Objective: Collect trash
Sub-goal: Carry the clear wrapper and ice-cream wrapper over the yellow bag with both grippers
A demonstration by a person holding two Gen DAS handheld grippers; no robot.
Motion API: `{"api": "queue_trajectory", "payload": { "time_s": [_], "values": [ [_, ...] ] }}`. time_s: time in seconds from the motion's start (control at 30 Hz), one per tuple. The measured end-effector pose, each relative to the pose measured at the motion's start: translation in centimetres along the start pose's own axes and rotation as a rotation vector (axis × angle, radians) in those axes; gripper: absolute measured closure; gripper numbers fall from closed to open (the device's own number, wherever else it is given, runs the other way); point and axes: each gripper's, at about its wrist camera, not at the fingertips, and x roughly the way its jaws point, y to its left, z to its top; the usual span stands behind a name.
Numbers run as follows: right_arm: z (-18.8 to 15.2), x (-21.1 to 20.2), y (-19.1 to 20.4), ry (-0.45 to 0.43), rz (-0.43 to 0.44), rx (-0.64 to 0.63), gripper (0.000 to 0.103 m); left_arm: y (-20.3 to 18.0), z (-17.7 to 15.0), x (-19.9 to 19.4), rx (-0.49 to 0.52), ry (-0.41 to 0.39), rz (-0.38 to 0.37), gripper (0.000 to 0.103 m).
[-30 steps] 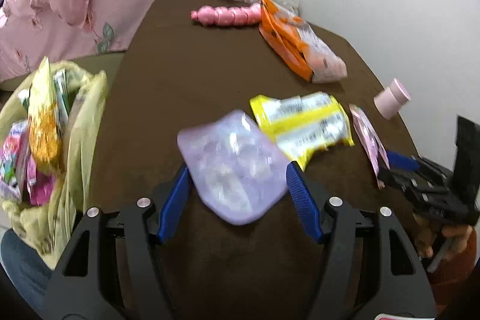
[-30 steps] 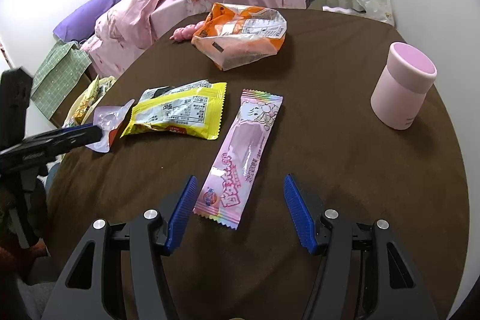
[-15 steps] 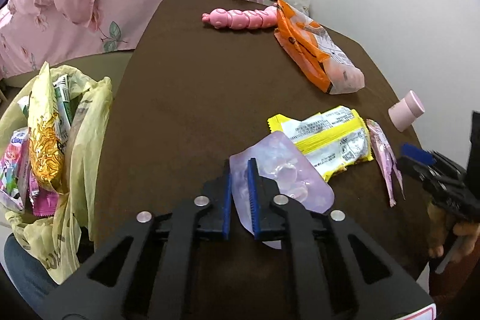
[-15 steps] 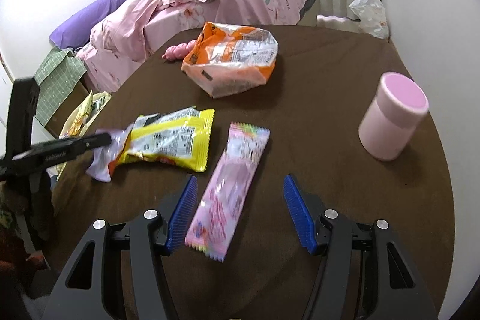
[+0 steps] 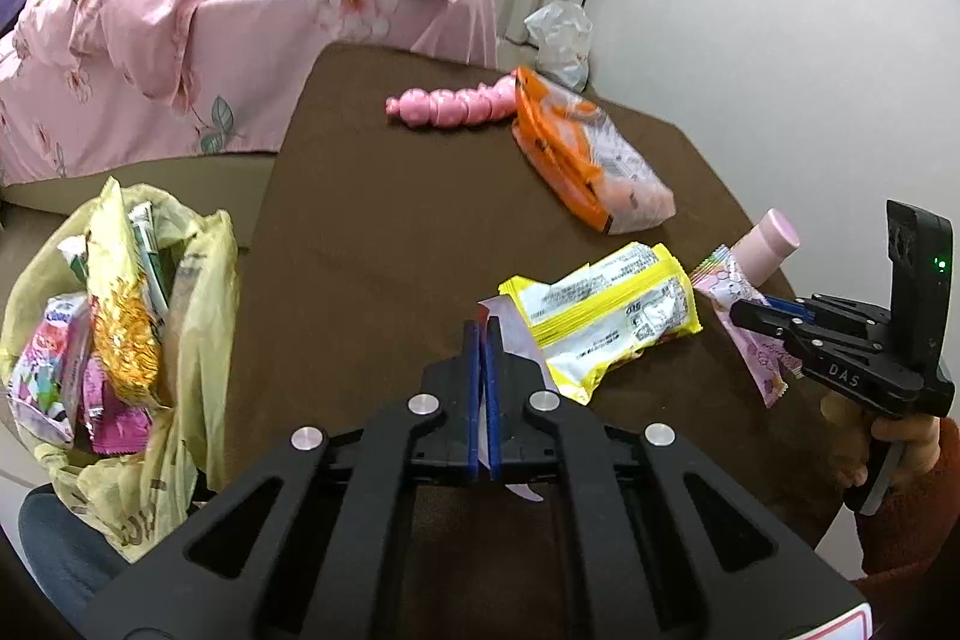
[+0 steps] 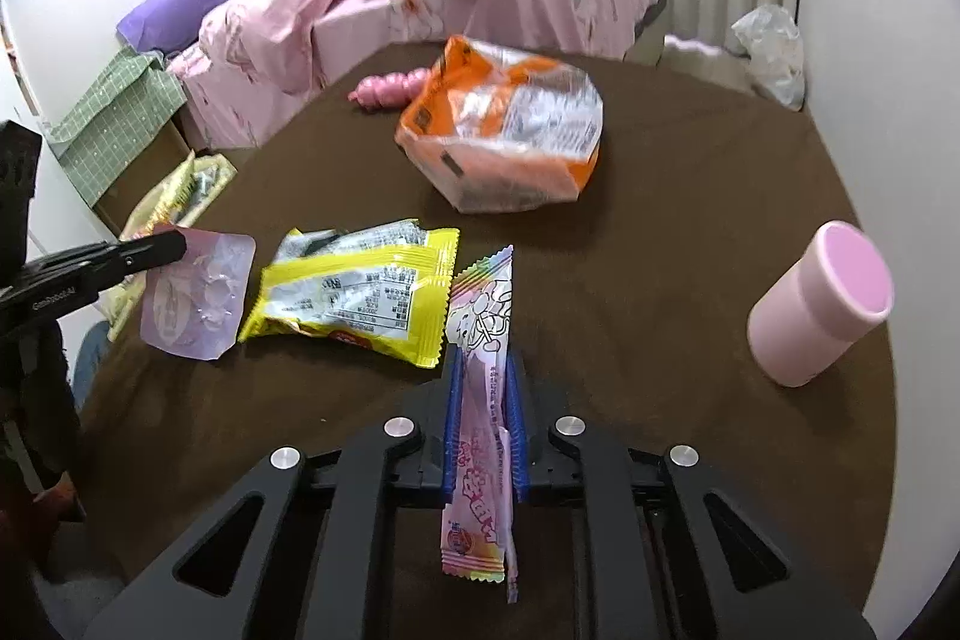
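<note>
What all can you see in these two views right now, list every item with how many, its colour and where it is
purple wrapper: 1, pale purple, pinched in left gripper
pink wrapper: 1, pink, between right gripper's closing pads
yellow packet: 1, yellow, table middle
orange bag: 1, orange and clear, far side of table
pink toy: 1, pink, bumpy, behind orange bag
cup: 1, pink, table's right side
trash bag: 1, yellowish, full of wrappers, left of table
table: 1, brown
bed: 1, pink bedding, beyond table
clear bag: 1, by the wall
left gripper: 1, black, blue pads
right gripper: 1, black, blue pads
</note>
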Motion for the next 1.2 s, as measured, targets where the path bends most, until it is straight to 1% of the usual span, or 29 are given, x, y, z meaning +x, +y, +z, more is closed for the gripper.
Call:
{"api": "queue_trajectory", "payload": {
  "time_s": [0.13,0.27,0.5,0.63,0.73,0.83,0.93,1.07,1.1,1.2],
  "values": [
    [1.0,-2.1,0.7,-0.056,-0.004,-0.021,0.089,0.2,0.5,-1.7,0.002,-0.044,0.0,0.101],
    [2.2,-4.0,2.3,-0.114,0.012,-0.057,0.089,0.3,0.8,-3.4,0.005,-0.086,0.008,0.101],
    [3.6,-5.3,5.4,-0.148,0.043,-0.127,0.089,1.3,0.9,-6.4,-0.012,-0.154,0.027,0.101],
    [4.4,-6.1,7.4,-0.168,0.061,-0.167,0.089,2.9,0.9,-8.1,-0.043,-0.19,0.04,0.101],
    [5.3,-6.4,9.3,-0.182,0.086,-0.201,0.089,4.6,0.8,-9.7,-0.073,-0.224,0.063,0.101],
    [6.2,-6.4,11.2,-0.192,0.109,-0.234,0.089,7.0,0.5,-11.4,-0.112,-0.259,0.104,0.101],
    [7.4,-5.8,13.7,-0.195,0.148,-0.278,0.089,10.6,0.0,-13.4,-0.172,-0.296,0.172,0.101],
    [9.1,-3.9,17.5,-0.183,0.208,-0.346,0.089,15.3,-1.0,-15.2,-0.264,-0.322,0.247,0.101],
    [9.7,-2.9,19.0,-0.174,0.233,-0.371,0.089,16.3,-1.2,-15.4,-0.285,-0.321,0.259,0.101],
    [10.8,-0.5,21.8,-0.15,0.282,-0.415,0.089,19.3,-2.3,-15.1,-0.346,-0.305,0.284,0.101]
  ]
}}
